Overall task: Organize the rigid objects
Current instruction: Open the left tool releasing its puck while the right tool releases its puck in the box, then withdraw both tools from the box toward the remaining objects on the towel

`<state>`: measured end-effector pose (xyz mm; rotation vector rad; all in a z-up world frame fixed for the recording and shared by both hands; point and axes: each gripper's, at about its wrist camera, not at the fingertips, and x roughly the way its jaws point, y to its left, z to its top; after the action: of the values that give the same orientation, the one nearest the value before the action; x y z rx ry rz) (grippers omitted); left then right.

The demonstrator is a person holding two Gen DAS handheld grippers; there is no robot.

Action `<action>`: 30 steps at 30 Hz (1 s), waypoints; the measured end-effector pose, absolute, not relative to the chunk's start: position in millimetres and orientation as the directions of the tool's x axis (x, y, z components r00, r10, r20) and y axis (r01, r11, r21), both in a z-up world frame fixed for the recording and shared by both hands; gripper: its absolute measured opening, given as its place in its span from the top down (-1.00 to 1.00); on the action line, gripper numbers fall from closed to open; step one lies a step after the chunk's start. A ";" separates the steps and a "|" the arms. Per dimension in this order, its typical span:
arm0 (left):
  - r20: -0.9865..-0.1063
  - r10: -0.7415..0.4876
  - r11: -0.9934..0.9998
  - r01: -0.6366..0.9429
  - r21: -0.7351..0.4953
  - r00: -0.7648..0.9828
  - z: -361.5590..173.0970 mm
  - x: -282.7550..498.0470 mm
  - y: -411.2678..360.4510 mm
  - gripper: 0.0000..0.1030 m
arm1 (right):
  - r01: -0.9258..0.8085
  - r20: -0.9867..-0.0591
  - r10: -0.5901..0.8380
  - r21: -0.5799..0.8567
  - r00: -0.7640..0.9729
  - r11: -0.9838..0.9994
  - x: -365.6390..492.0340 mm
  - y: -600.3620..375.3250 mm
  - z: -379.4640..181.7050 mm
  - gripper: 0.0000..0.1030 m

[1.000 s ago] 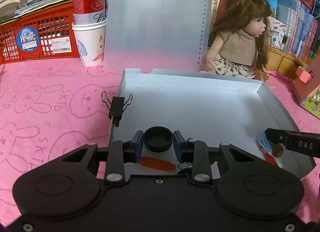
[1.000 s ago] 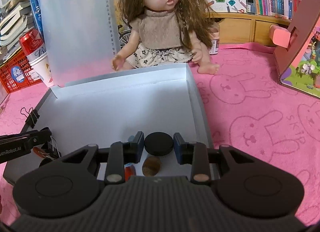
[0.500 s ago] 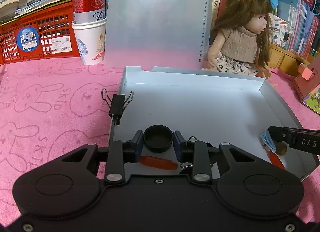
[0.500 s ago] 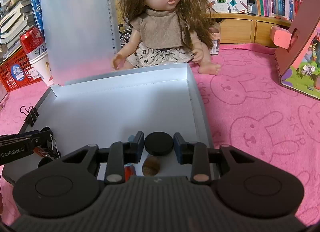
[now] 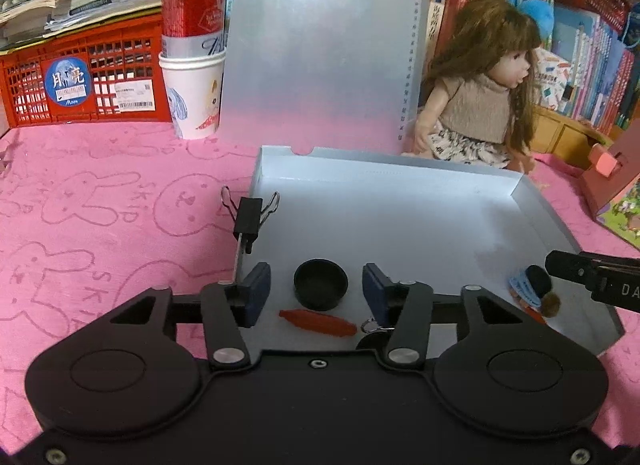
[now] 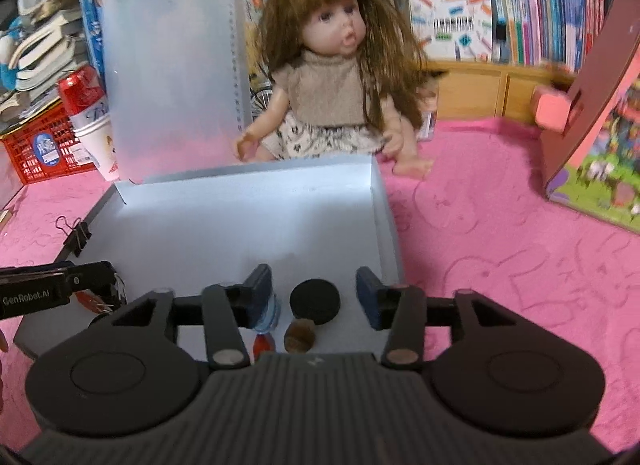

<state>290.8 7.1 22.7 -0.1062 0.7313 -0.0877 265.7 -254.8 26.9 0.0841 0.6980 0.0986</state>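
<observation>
An open grey box (image 5: 400,217) lies on the pink cloth, its translucent lid (image 5: 324,45) upright behind it. My left gripper (image 5: 316,291) is open with a black round cap (image 5: 320,284) lying between its fingers on the box floor, beside an orange piece (image 5: 318,323). My right gripper (image 6: 314,296) is open around a black disc (image 6: 315,301) near the box's right wall (image 6: 386,217). A brown round piece (image 6: 299,339), an orange piece (image 6: 263,344) and a blue ribbed piece (image 6: 269,315) lie close by. A black binder clip (image 5: 249,219) sits on the left wall.
A doll (image 6: 332,77) sits behind the box. A red can in a paper cup (image 5: 194,61) and a red crate (image 5: 80,77) stand at the back left. A pink toy house (image 6: 600,137) stands to the right. Bookshelves (image 6: 520,5) line the back.
Both grippers have opened, letting go of the black cap and the black disc, which now lie on the box floor. Both have drawn back slightly.
</observation>
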 end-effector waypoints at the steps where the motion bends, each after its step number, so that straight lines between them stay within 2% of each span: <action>1: -0.655 -0.122 0.990 0.046 -0.132 0.746 24.9 287.8 7.9 -0.04 | -0.067 -0.628 0.119 0.105 0.769 0.992 262.3 -255.0 30.0 -0.36; 6: -0.614 -0.148 0.987 0.073 -0.146 0.775 37.7 268.2 10.4 -0.29 | -0.096 -0.586 0.133 0.093 0.799 0.991 245.7 -253.1 41.8 -0.68; 11: -0.573 -0.168 0.984 0.106 -0.141 0.802 51.0 245.2 10.2 -0.43 | -0.141 -0.548 0.170 0.095 0.819 0.985 225.3 -248.1 51.0 -0.80; 17: -0.538 -0.214 0.976 0.154 -0.155 0.815 63.7 215.4 11.1 -0.48 | -0.195 -0.504 0.213 0.090 0.837 0.977 196.4 -242.9 59.8 -0.97; 30: -0.505 -0.271 0.963 0.236 -0.132 0.819 68.7 153.4 10.1 -0.52 | -0.263 -0.467 0.262 0.064 0.845 0.963 144.9 -236.3 63.7 -1.00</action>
<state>153.4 10.1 68.7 -0.0646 0.5474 -0.2702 144.9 -236.3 63.7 -0.0025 0.4921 0.2773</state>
